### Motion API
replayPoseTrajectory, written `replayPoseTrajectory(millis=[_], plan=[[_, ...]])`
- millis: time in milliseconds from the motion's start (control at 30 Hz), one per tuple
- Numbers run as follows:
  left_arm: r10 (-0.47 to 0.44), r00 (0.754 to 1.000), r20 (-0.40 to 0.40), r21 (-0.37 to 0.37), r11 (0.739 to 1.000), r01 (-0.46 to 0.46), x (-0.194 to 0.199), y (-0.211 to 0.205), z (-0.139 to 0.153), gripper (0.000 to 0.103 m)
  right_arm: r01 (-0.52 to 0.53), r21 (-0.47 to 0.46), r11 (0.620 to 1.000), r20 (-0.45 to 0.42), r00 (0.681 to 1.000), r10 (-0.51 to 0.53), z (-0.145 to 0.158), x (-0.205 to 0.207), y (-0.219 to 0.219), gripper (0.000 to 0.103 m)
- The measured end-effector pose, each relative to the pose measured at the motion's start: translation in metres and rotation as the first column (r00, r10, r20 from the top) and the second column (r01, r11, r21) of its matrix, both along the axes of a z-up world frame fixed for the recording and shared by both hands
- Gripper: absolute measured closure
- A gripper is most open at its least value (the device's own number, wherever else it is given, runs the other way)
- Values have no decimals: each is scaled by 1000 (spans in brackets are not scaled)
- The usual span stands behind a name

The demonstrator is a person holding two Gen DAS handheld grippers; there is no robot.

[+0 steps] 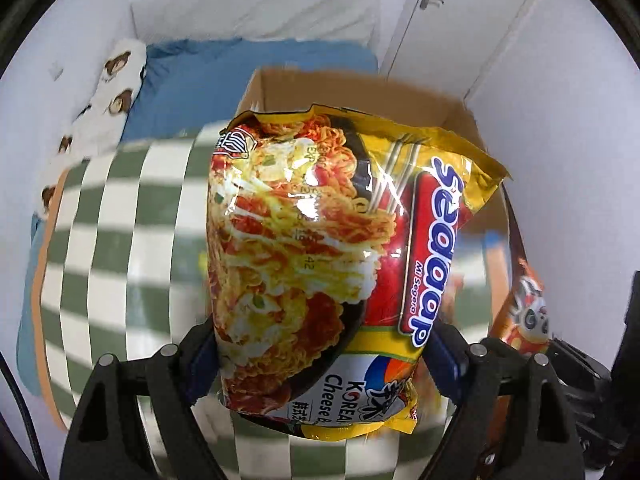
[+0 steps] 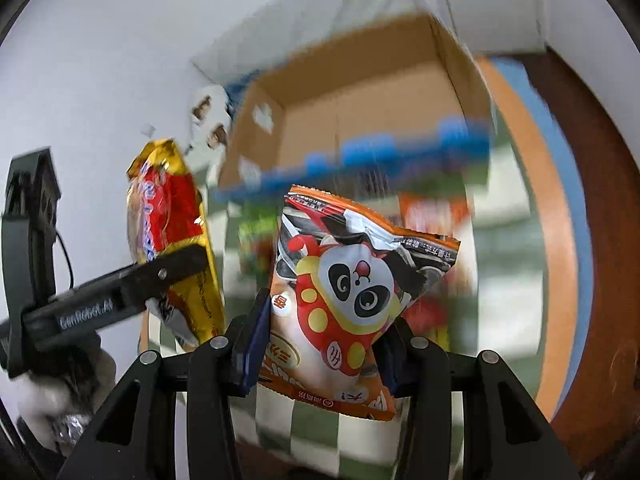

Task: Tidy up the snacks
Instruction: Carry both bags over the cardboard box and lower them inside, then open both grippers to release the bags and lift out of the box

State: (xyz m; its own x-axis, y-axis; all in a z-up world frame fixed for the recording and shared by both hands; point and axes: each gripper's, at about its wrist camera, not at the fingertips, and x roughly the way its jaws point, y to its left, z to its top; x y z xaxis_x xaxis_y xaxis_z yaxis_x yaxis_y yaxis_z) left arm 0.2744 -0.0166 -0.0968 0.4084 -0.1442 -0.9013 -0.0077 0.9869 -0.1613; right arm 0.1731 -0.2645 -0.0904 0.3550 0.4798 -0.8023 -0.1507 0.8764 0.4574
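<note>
We carry both packs toward the box (image 1: 360, 96): left tool (image 1: 320, 354) pinching noodles (image 1: 312, 240), right tool (image 2: 320, 344) pinching seeds (image 2: 352, 292); release low inside, not dropped.

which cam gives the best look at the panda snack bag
The right wrist view: the panda snack bag fills the centre, its printed face fully visible, clamped in the right gripper. The left wrist view catches only a blurred orange sliver at the right edge, behind the noodle packet.
</note>
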Motion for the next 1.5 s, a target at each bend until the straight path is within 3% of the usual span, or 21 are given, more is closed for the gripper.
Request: replayPoseTrajectory(millis=[167, 333, 600, 867, 900, 1000, 1033, 1233, 1500], plan=[[14, 999, -51, -41, 999, -16, 92, -14, 0, 18, -44, -77, 996, 114, 992, 52, 29, 94, 10, 55], [27, 988, -152, -52, 998, -35, 171, -16, -38, 18, -108, -156, 982, 83, 989, 122, 10, 179, 30, 55], [34, 967, -253, -25, 999, -41, 229, -27, -90, 18, -208, -210, 955, -47, 978, 202, -47, 272, 50, 55], [45, 948, -315, -8, 999, -50, 242, -54, -104, 17, -250, -241, 938, -123, 966, 226, -85, 326, 65, 53], [51, 948, -313, 0, 999, -53, 242, -54, -106, 13, -250, -243, 937, -134, 966, 223, -89, 331, 66, 48], [58, 950, -306, 3, 998, -60, 241, -55, -105, 10, -245, -275, 930, -158, 965, 208, -102, 337, 67, 16], [54, 952, -303, -4, 998, -58, 240, -56, -105, 10, -240, -276, 931, -162, 966, 201, -105, 339, 66, 13], [70, 971, -227, 11, 998, -69, 220, -50, -91, 10, -179, -263, 948, -181, 974, 134, -112, 338, 47, 9], [89, 994, -67, 77, 994, -84, 157, -45, -48, 10, -83, -302, 950, -106, 993, 53, -83, 294, 37, 9]])
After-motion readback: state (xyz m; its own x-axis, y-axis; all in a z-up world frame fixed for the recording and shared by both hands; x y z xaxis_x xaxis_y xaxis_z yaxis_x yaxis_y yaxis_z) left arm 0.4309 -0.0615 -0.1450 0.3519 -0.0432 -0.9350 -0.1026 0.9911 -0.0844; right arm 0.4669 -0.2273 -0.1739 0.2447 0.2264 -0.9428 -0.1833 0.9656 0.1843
